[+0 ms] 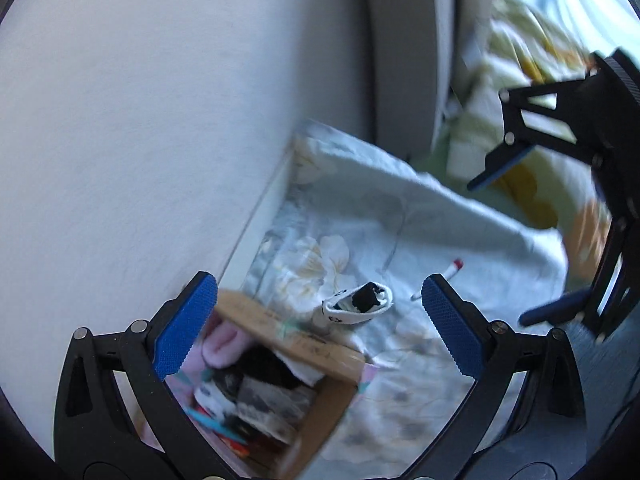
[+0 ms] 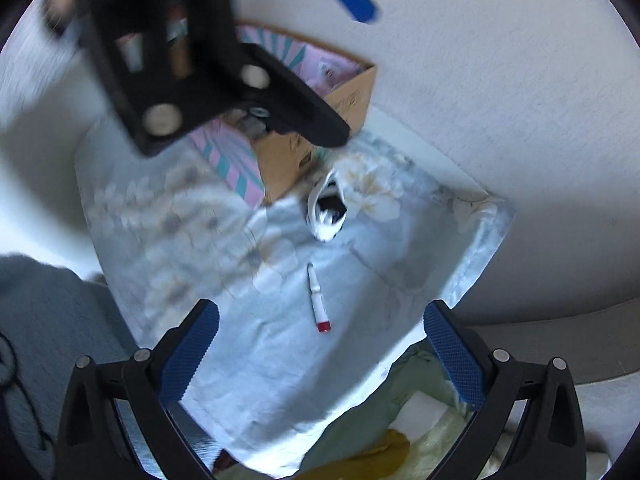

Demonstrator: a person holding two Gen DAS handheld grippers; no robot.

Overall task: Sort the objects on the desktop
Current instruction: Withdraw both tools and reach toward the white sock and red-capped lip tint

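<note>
A cardboard box (image 1: 288, 344) (image 2: 352, 92) holding pink cloth and several small items sits on a pale floral cloth (image 1: 400, 216) (image 2: 280, 320) against the wall. Beside the box lies a white and black sock (image 1: 358, 304) (image 2: 326, 210). A white pen with a red cap (image 1: 450, 272) (image 2: 318, 300) lies further out on the cloth. My left gripper (image 1: 318, 324) hangs open above the box's near corner and the sock, empty. My right gripper (image 2: 320, 350) is open and empty just above the pen. Each gripper shows in the other's view: the right (image 1: 560, 184), the left (image 2: 200, 60).
A white wall (image 1: 140, 120) runs along the cloth's far side. A grey panel (image 1: 400, 40) stands at the corner. Green and yellow patterned bedding (image 1: 520, 80) (image 2: 400, 440) lies beyond the cloth's edge. A blue-grey fabric (image 2: 52, 320) lies at the left.
</note>
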